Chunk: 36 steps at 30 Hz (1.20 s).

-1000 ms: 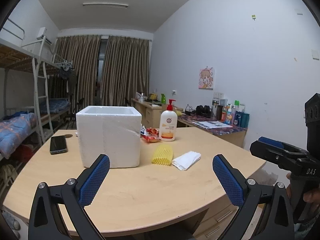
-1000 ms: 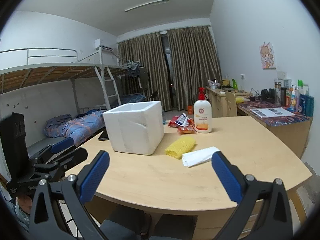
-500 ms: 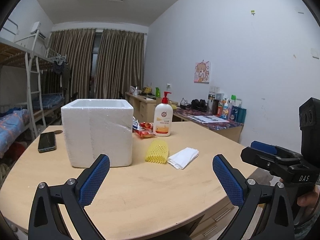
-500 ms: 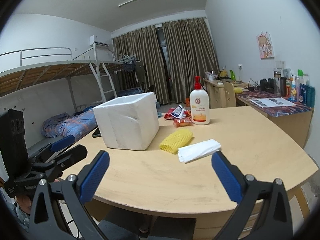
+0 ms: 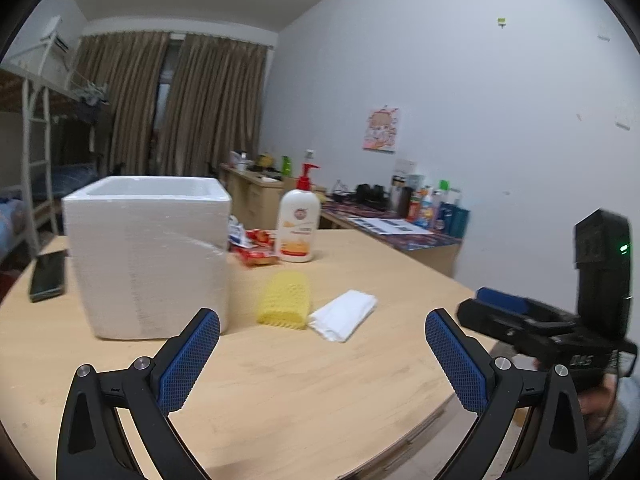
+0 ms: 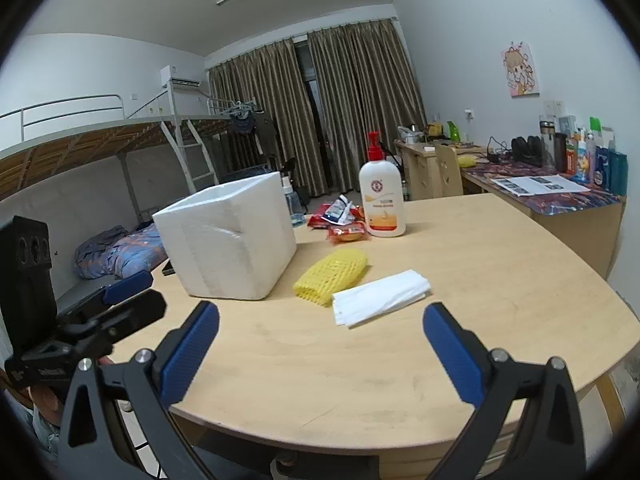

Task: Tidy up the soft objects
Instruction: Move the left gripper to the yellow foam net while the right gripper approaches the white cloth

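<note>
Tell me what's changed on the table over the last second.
Both hand-held grippers, left and right, moved closer to the table, open and empty. The foam box, yellow net and white tissue stayed put.

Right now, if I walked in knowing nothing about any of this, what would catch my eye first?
Probably the big white foam box standing open-topped on the round wooden table. Just right of it lie a yellow foam net and a folded white cloth, side by side, with a red-pump lotion bottle behind. In the foreground, the right gripper and the left gripper both hang open, holding nothing.
</note>
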Each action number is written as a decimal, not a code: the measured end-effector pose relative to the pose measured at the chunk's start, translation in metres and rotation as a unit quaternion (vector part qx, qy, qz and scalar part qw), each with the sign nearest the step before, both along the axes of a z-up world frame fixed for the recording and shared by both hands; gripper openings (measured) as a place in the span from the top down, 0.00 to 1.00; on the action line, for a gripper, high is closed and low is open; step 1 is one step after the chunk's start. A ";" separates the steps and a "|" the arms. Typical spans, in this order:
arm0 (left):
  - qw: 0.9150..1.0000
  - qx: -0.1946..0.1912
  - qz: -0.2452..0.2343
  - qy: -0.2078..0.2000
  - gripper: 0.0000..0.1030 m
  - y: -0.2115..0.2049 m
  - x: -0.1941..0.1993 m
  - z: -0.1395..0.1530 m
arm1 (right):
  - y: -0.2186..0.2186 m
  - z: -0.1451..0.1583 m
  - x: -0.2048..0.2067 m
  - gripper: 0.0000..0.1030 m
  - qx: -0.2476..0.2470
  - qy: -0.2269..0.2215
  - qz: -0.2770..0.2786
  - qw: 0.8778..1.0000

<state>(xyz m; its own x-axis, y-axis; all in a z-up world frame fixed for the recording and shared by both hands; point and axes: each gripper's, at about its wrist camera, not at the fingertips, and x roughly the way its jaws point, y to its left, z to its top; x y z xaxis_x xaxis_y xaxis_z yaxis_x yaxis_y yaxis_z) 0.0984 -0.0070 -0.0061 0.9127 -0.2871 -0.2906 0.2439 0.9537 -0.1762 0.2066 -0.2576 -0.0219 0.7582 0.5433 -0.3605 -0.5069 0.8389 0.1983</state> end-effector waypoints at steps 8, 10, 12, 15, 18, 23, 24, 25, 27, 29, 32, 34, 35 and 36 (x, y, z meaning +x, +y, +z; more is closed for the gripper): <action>1.000 -0.001 -0.009 0.016 0.00 -0.005 0.026 -0.001 | -0.003 -0.003 0.020 0.00 -0.001 0.017 -0.010 1.000; 1.000 -0.002 -0.013 0.020 0.00 -0.007 0.034 -0.002 | -0.003 -0.003 0.023 0.00 -0.002 0.018 -0.011 1.000; 1.000 0.002 -0.012 0.023 0.00 -0.010 0.040 -0.002 | -0.004 -0.002 0.026 0.00 -0.003 0.019 -0.013 1.000; 0.999 0.008 -0.015 0.033 0.00 -0.014 0.053 -0.002 | -0.009 -0.001 0.031 0.00 0.000 0.020 -0.019 1.000; 0.999 0.010 -0.017 0.042 0.00 -0.020 0.066 -0.003 | -0.014 -0.003 0.038 0.00 0.002 0.029 -0.028 0.999; 0.997 0.006 -0.026 0.067 0.00 -0.027 0.089 -0.008 | -0.020 -0.008 0.049 0.00 -0.006 0.041 -0.042 0.998; 0.997 0.008 -0.029 0.071 0.00 -0.030 0.093 -0.009 | -0.022 -0.009 0.051 0.00 -0.004 0.043 -0.043 0.998; 0.997 0.011 -0.030 0.072 0.00 -0.033 0.095 -0.009 | -0.024 -0.010 0.053 0.00 -0.003 0.046 -0.044 0.998; 0.997 0.020 -0.029 0.072 0.00 -0.038 0.102 -0.009 | -0.027 -0.011 0.057 0.00 -0.001 0.049 -0.046 0.998; 0.996 0.020 -0.028 0.077 0.00 -0.041 0.108 -0.010 | -0.029 -0.012 0.061 0.00 0.002 0.054 -0.047 0.997; 0.995 0.030 -0.014 0.089 0.00 -0.044 0.121 -0.012 | -0.031 -0.014 0.068 0.00 0.004 0.059 -0.045 0.997; 0.995 0.036 0.000 0.097 0.00 -0.045 0.132 -0.014 | -0.030 -0.017 0.071 0.00 0.002 0.059 -0.041 0.997; 0.994 0.034 0.001 0.101 0.00 -0.045 0.135 -0.015 | -0.031 -0.018 0.073 0.00 0.001 0.061 -0.041 0.997; 0.993 0.030 0.001 0.111 0.00 -0.044 0.140 -0.016 | -0.031 -0.019 0.074 0.00 0.002 0.063 -0.041 0.997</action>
<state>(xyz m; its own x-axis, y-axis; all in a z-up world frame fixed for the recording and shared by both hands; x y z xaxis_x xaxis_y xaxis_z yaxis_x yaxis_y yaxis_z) 0.2388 -0.0511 -0.0226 0.8251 -0.2614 -0.5008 0.2038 0.9645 -0.1678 0.2807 -0.2889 -0.0406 0.7492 0.4828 -0.4535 -0.4074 0.8757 0.2593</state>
